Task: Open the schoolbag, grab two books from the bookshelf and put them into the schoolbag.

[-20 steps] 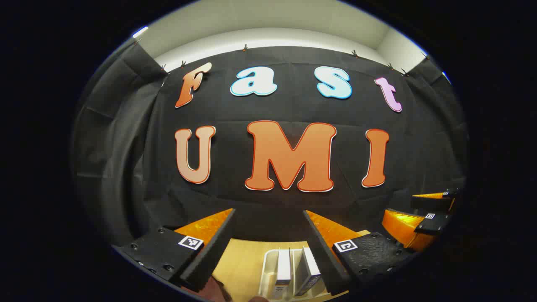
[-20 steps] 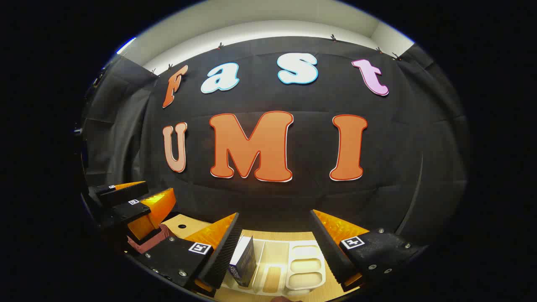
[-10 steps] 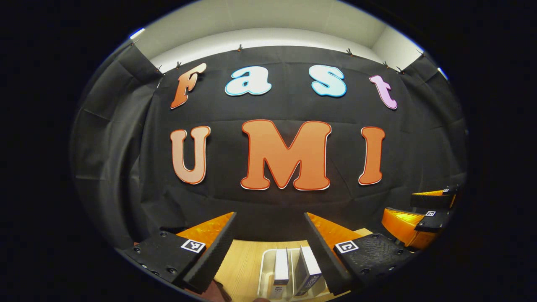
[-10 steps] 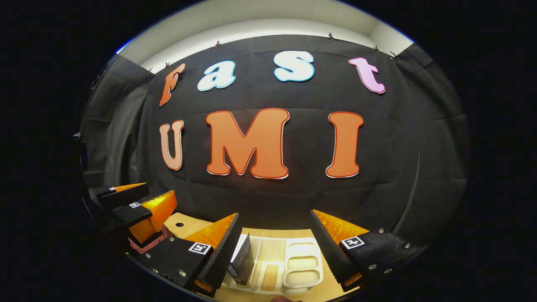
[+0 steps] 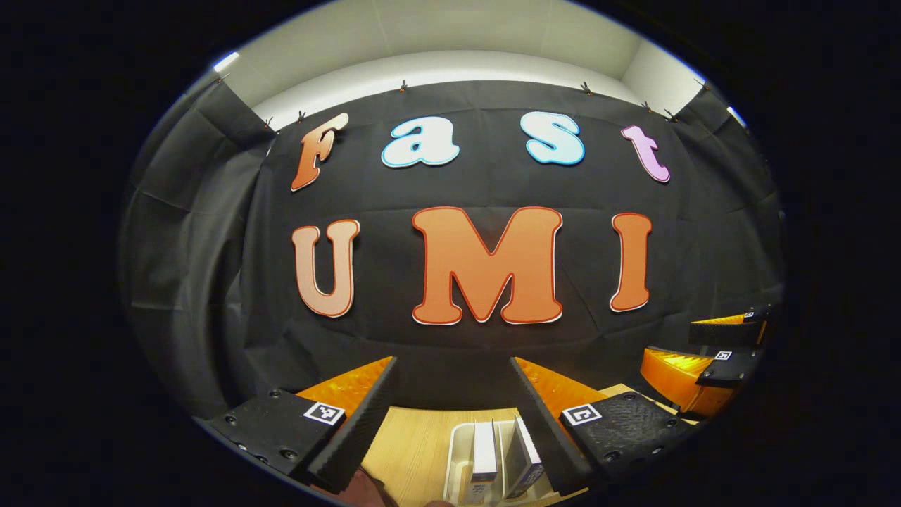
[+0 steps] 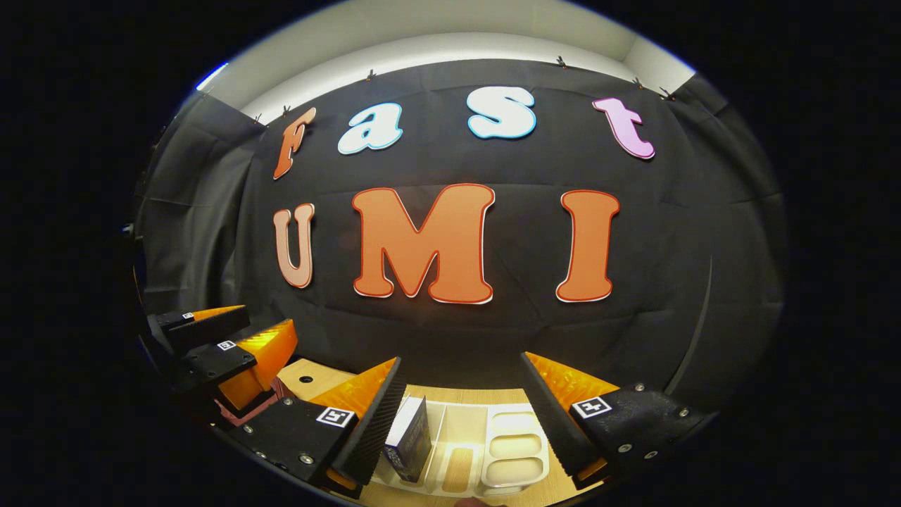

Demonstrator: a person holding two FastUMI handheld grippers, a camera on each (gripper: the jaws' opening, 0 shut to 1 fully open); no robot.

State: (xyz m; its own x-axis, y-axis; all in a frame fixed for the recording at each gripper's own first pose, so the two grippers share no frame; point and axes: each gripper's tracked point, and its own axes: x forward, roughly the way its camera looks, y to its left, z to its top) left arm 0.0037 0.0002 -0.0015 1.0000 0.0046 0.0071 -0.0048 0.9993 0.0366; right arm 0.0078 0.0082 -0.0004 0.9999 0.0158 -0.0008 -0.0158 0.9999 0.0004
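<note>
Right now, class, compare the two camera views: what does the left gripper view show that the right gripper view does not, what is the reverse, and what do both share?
Left gripper view: two books stand upright side by side in the white rack, between the fingers of the open left tool. The right tool sits farther off at the right edge.
Right gripper view: one book beside the open right tool's own finger, the rack's shallow rounded compartments, and a hole in the table.
Shared: the rack, the wooden table and the black cloth wall.
</note>
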